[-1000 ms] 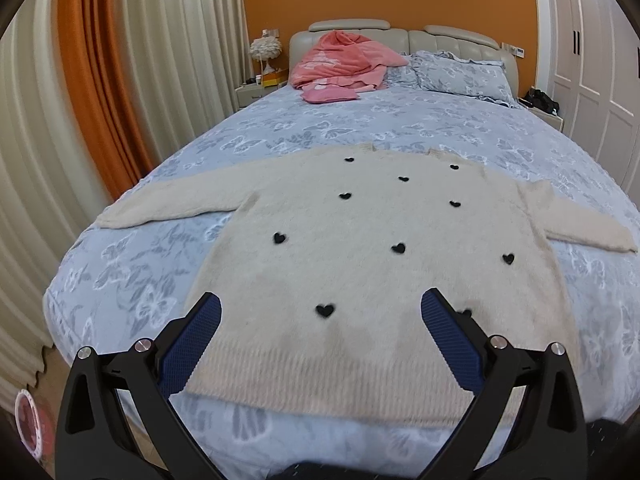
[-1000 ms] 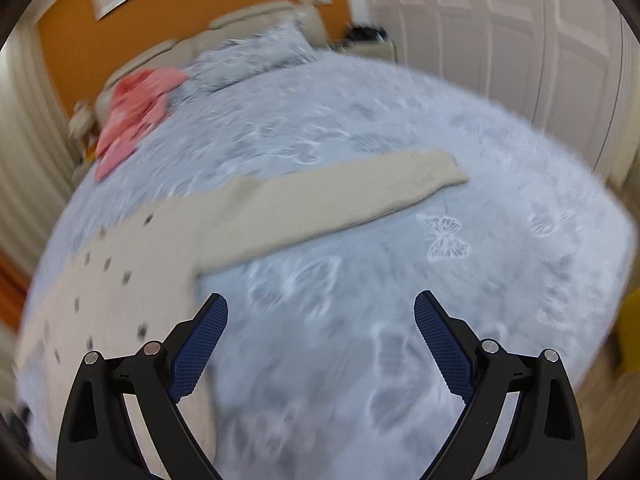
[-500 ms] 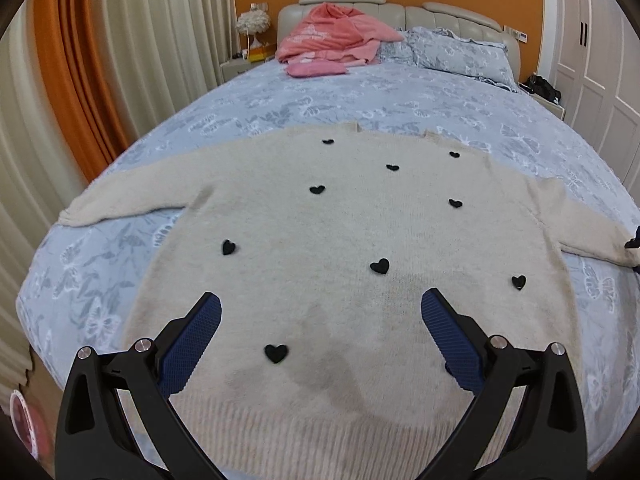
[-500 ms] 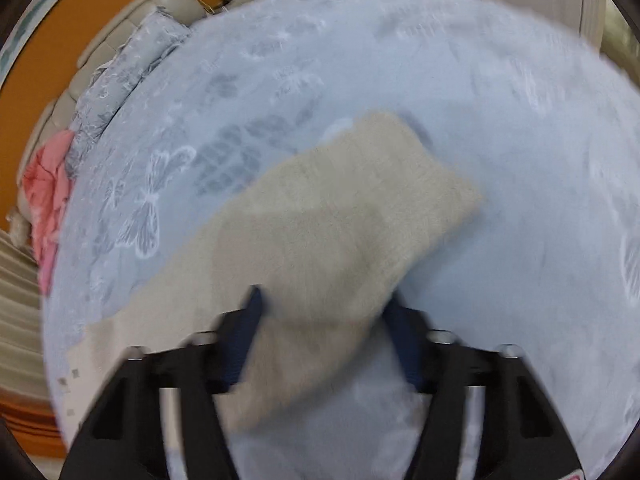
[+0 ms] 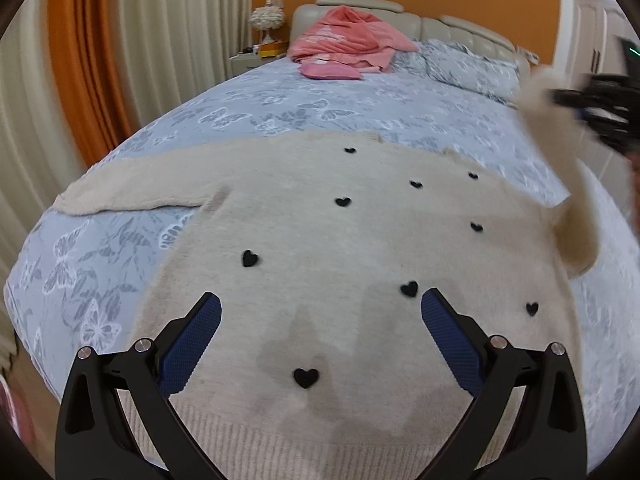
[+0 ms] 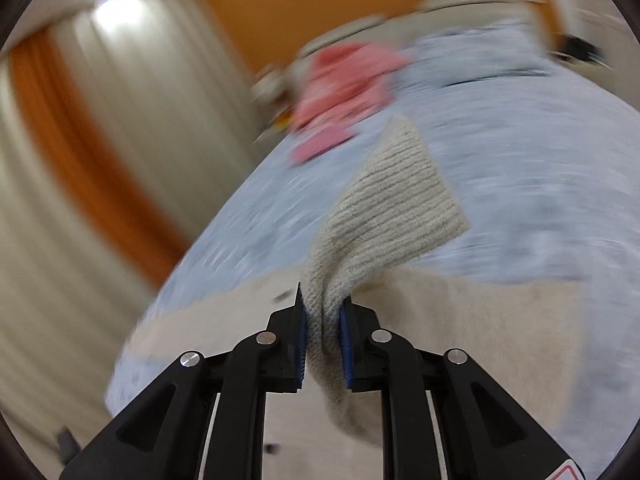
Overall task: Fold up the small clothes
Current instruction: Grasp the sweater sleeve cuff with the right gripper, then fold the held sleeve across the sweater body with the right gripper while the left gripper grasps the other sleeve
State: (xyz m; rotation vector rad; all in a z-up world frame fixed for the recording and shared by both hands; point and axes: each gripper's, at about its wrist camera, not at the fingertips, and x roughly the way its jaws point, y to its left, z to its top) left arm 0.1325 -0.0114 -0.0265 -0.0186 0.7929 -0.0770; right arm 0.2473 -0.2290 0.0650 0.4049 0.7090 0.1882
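A cream knitted sweater (image 5: 320,248) with small black hearts lies flat on the bed, hem toward me, its left sleeve (image 5: 132,192) stretched out. My left gripper (image 5: 320,320) is open and empty, hovering over the lower middle of the sweater. My right gripper (image 6: 323,320) is shut on the ribbed cuff of the right sleeve (image 6: 384,204) and holds it up in the air. In the left wrist view the right gripper (image 5: 592,100) shows blurred at the upper right, with the lifted sleeve (image 5: 568,184) hanging from it down to the shoulder.
The bed has a blue butterfly-print cover (image 5: 320,108). A pink garment pile (image 5: 344,44) and pillows (image 5: 472,68) lie at the headboard. A nightstand with a lamp (image 5: 268,36) stands at the far left, beside curtains (image 5: 120,60). White wardrobe doors (image 5: 596,32) are on the right.
My right gripper has closed on the right sleeve's cuff and lifted it off the bed, swinging it toward the sweater body. My left gripper has moved in lower over the sweater and stays open.
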